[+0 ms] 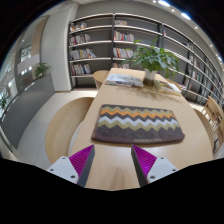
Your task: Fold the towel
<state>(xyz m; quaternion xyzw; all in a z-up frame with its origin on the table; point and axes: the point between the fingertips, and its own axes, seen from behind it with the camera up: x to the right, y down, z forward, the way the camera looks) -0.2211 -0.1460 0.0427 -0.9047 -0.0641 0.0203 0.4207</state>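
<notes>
A towel with a zigzag pattern in brown, green and orange lies flat on the light wooden table, just beyond my fingers. My gripper is open and empty, hovering above the bare table short of the towel's near edge. The two magenta pads stand well apart with nothing between them.
A potted green plant and papers sit at the table's far end. Chairs stand at the right side. Bookshelves line the back wall. An open floor aisle runs on the left.
</notes>
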